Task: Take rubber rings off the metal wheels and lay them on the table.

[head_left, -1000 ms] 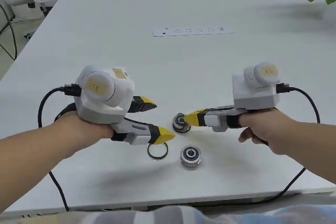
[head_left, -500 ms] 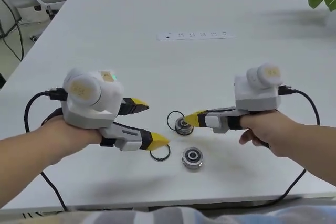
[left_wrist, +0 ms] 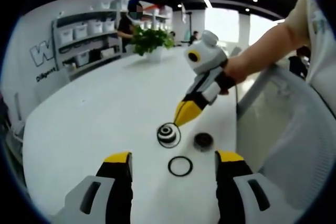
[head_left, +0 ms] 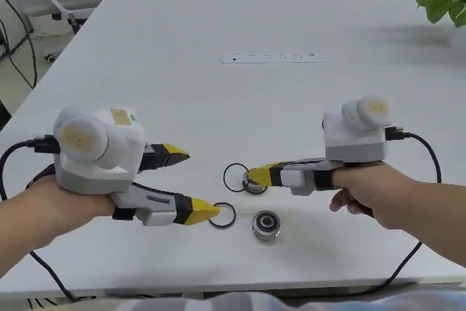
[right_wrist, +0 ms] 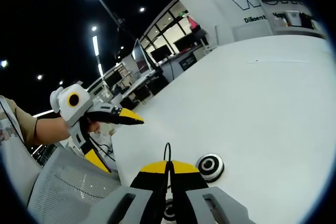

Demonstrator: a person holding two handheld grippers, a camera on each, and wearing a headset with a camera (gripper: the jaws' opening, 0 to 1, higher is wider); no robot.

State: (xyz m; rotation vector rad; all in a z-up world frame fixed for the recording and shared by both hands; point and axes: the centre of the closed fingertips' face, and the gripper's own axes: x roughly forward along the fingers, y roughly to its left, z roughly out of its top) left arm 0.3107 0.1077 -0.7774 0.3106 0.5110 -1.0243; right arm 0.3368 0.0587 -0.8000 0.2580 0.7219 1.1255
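Right gripper pinches a ring beside a wheel

Closest, a small round silver metal wheel [head_left: 266, 223] sits on the white tabletop [head_left: 218, 92], and a thin black rubber ring [head_left: 234, 215] lies flat just left of it. The left gripper [head_left: 188, 183] is wide open and holds nothing, with its lower tip near that ring. A bit farther, the right gripper [head_left: 256, 175] is closed tight on a second black rubber ring [head_left: 225, 178], right by a second metal wheel [head_left: 255, 184]. Far back lies a white power strip [head_left: 273, 57].

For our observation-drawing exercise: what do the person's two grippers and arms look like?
Both the left gripper and right gripper have white bodies, black jaws with yellow tips, and a black cable each. The person's forearms are bare.
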